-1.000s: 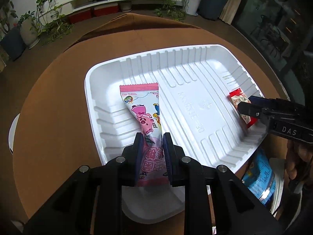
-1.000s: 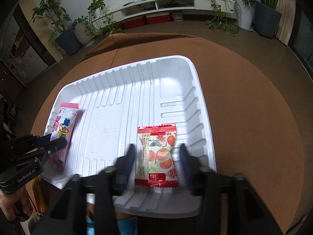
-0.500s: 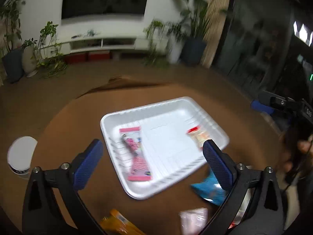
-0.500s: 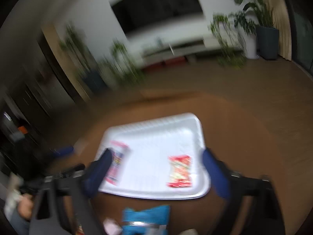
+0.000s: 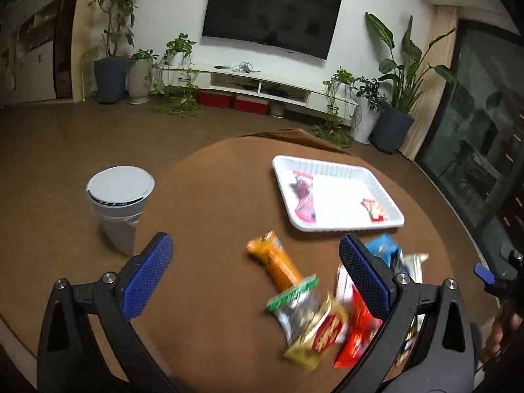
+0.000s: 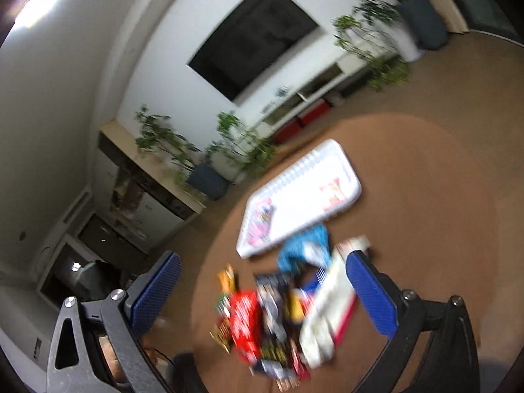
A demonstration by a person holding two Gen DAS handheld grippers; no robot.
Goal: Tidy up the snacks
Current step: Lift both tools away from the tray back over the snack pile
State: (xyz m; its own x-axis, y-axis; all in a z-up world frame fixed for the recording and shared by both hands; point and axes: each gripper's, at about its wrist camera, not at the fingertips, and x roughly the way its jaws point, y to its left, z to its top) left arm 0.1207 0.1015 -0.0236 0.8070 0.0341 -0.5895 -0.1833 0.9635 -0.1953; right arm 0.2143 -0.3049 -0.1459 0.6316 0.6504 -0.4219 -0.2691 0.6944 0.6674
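A white tray [image 5: 340, 168] sits on the round brown table [image 5: 213, 196]. It holds a pink snack packet [image 5: 304, 196] at its left and a small red packet [image 5: 375, 209] at its right. The tray also shows in the right wrist view [image 6: 308, 167], blurred. My left gripper [image 5: 255, 275] is open and empty, high above a pile of loose snacks: an orange bar [image 5: 278, 262], a green and silver packet [image 5: 296, 308], a red packet [image 5: 355, 337], a blue packet [image 5: 384, 250]. My right gripper [image 6: 262, 291] is open and empty above the same pile [image 6: 271, 314].
A white lidded bin [image 5: 119, 203] stands on the floor left of the table. A TV [image 5: 270, 13], a low white cabinet and several potted plants line the far wall. Glass doors are at the right.
Both grippers let go of their packets in the tray, opened wide, and pulled back and up. The snack pile near the table's front edge came into view.
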